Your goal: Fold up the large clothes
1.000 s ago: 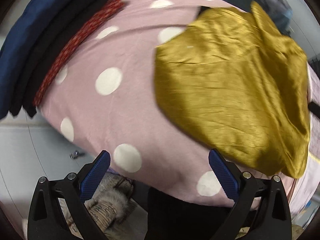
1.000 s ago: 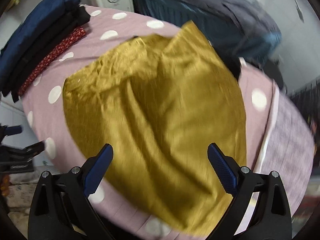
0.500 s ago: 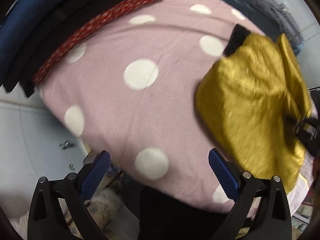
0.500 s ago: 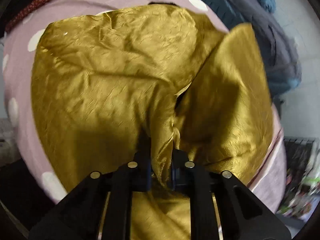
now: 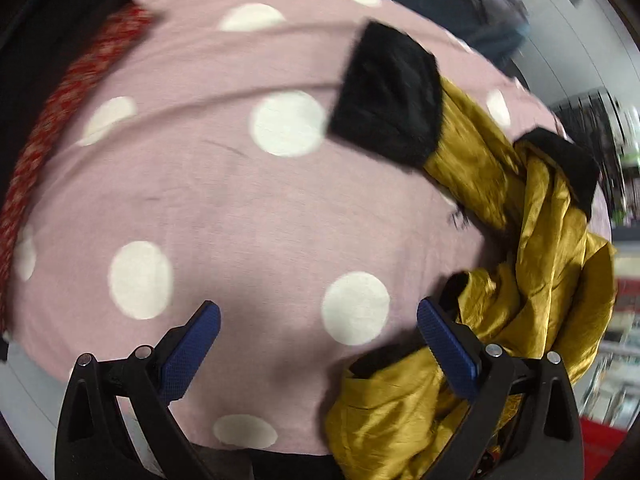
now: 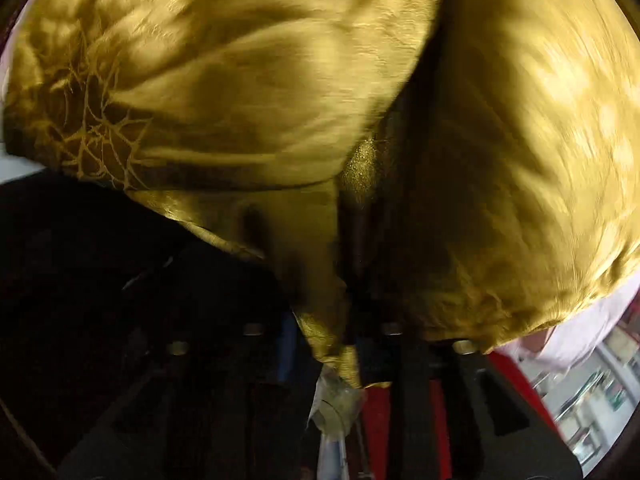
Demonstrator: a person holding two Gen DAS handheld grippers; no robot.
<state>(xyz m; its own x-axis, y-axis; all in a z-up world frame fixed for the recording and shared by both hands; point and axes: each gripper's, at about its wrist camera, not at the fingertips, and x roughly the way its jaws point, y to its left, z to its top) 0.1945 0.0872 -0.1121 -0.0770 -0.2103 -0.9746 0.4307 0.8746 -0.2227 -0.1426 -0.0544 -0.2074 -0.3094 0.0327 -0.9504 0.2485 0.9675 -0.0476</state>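
Left gripper (image 5: 318, 344): you hold it pointing steeply down over the pink polka-dot cover (image 5: 224, 200); the jaws stand wide apart with nothing between the blue pads (image 5: 192, 348), and the right-hand finger sits just beside a fold of the cloth.

Right gripper (image 6: 328, 344): you point it steeply down, pressed close into the fabric. The jaws have just been opening after a tight pinch; a strip of gold cloth hangs in the gap between the fingers. Whether the pads press on it you cannot tell, since the view is dark and blurred.

Gold garment (image 5: 532, 280): shiny, crumpled, bunched at the right edge of the cover and spilling over its near side; black cuffs (image 5: 388, 92) lie on the cover beside it. In the right wrist view the garment (image 6: 248, 92) fills nearly the whole field, with a web-like woven pattern at the left.

Writing: none readable in either view.

Folded stack (image 5: 76, 80): dark and red-patterned items along the cover's far left edge.
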